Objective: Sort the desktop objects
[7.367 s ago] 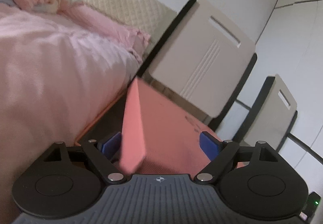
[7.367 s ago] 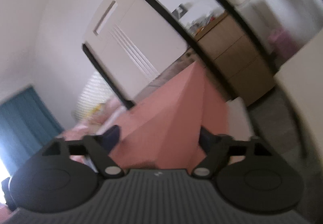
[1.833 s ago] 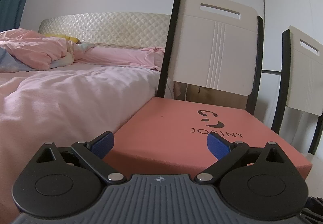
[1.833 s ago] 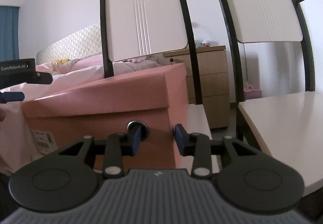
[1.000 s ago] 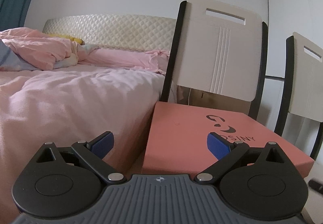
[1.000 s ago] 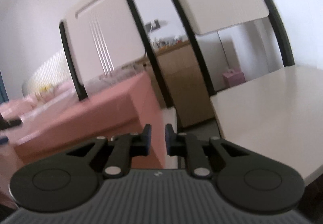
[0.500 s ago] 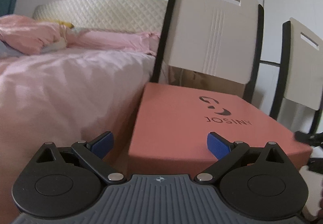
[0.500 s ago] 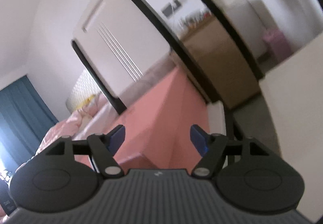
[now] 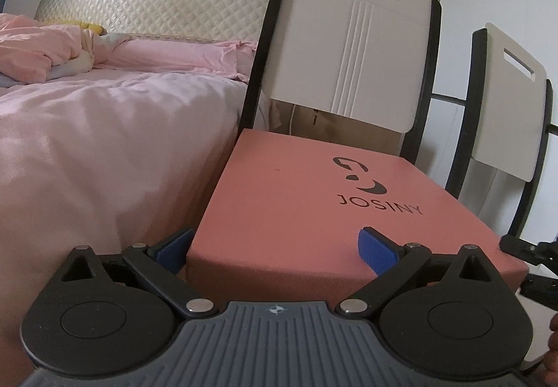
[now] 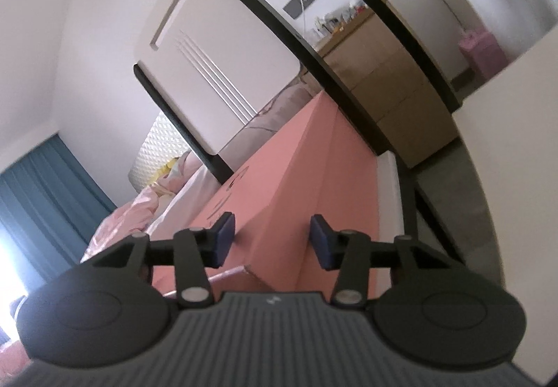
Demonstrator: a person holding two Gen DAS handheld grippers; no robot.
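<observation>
A pink shoebox [image 9: 296,198] with dark lettering on its lid rests on a chair seat beside the bed. My left gripper [image 9: 275,247] is open wide at the box's near edge: one blue fingertip [image 9: 174,247] is just left of the near left corner, the other hovers over the lid. In the right wrist view, which is rolled, the shoebox [image 10: 279,177] points its near right corner between the fingers of my right gripper [image 10: 272,240]. Its jaws are closing; I see no pad pressing. The right gripper [image 9: 523,265] also shows at that corner.
A bed with pink bedding [image 9: 104,129] lies left of the box. The white chair back [image 9: 348,48] stands behind it, with a second chair [image 9: 505,108] to the right. A wooden dresser [image 10: 390,83] and a pale flat surface [image 10: 523,177] are at the right.
The right gripper rolled, opened around the box's corner, and its fingers now stand closer together. It has come into the left wrist view. The left gripper tilted slightly and stays wide.
</observation>
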